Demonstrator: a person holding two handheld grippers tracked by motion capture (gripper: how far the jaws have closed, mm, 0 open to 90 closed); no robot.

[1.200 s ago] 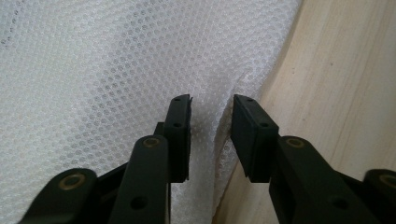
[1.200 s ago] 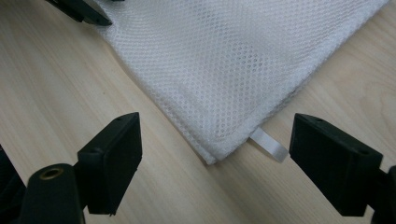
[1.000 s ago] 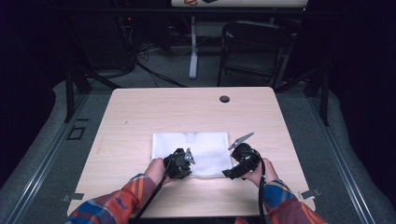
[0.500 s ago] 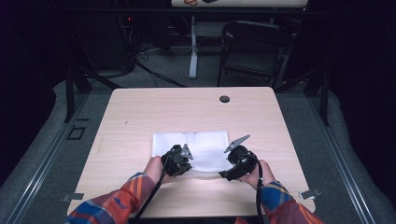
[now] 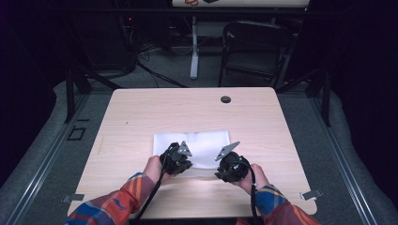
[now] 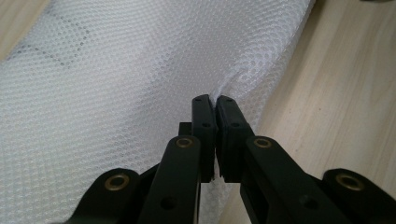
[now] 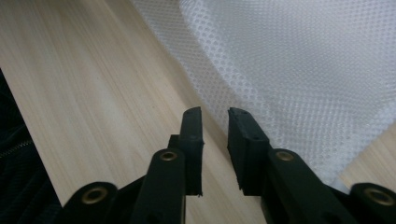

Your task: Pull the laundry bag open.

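Cloth (image 5: 197, 146) — a white mesh piece — lies flat near the person's edge of the wooden table (image 5: 141, 117), roughly centred, with its near edge under the two grippers. The work in hand looks like a fold or a lift from that near edge, and it is only half set up. The left gripper (image 6: 214, 100) has its jaws closed tight on the cloth's edge, the mesh puckering up between the pads where it meets the bare wood. The right gripper (image 7: 215, 116) has not caught hold yet: its jaws have just been closing, but a narrow gap remains between them and nothing sits in it — the cloth's edge runs just beyond and beside the tips, over bare table. So one side is gripped, the other is still to be taken, and any lifting or folding is left to do. In the high view both hands come in low from the bottom edge, sleeves in plaid, the left hand (image 5: 154, 168) and right hand (image 5: 256, 176) holding their grippers side by side, pointed forward and down at the cloth's near edge.
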